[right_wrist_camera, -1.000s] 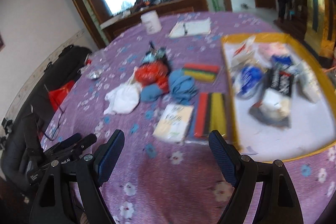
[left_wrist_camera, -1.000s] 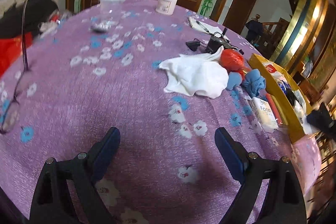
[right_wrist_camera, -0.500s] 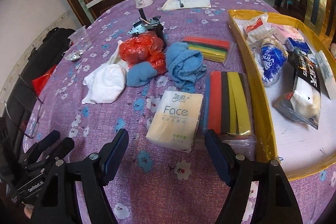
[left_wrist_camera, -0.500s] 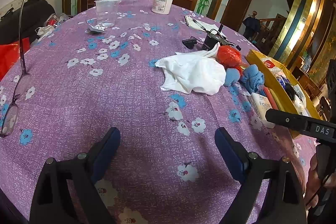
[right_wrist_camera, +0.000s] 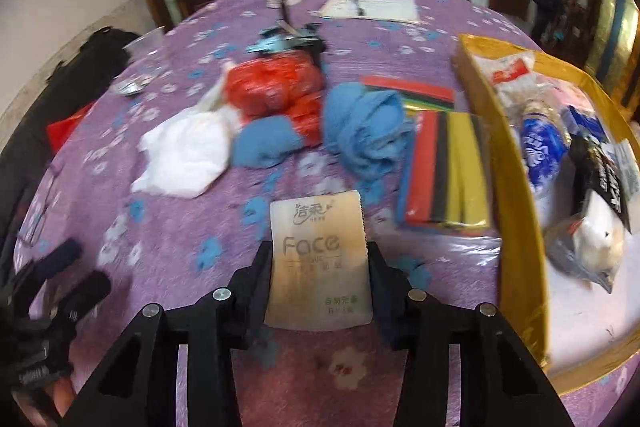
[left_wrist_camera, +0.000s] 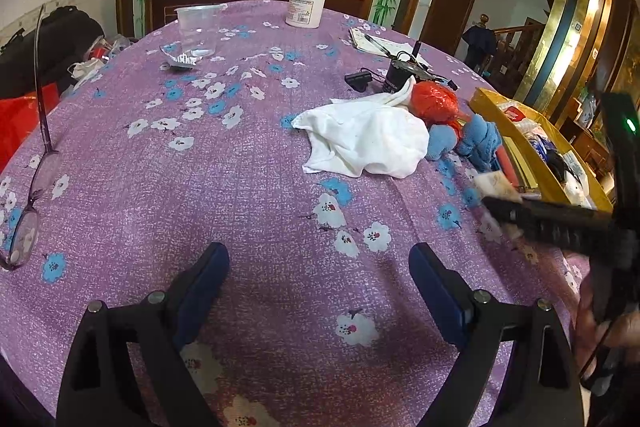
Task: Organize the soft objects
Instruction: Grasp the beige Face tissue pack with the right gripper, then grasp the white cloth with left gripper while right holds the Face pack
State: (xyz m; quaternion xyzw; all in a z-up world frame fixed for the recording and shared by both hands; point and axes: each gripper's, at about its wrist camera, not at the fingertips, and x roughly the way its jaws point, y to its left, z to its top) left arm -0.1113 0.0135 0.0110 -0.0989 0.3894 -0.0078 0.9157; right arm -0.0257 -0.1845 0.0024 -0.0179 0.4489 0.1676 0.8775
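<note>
Right wrist view: the right gripper [right_wrist_camera: 320, 267] has just been closing, and its jaws now press both sides of the tissue pack [right_wrist_camera: 319, 267] at six o'clock on the purple tablecloth [right_wrist_camera: 168, 235]. At twelve o'clock lie two blue cloths [right_wrist_camera: 362, 127], one white cloth [right_wrist_camera: 186, 151] and one red bundle [right_wrist_camera: 276, 85]. The left gripper [left_wrist_camera: 318, 275] gapes wide, empty.

Right gripper [right_wrist_camera: 319, 273] moved down and forward to the tissue pack [right_wrist_camera: 318, 263], which lay ahead at 12 o'clock a second ago. Jaws have just been closing, now one on each side of the pack, touching its edges. In the left view, now reaching in from 3 o'clock.
</note>
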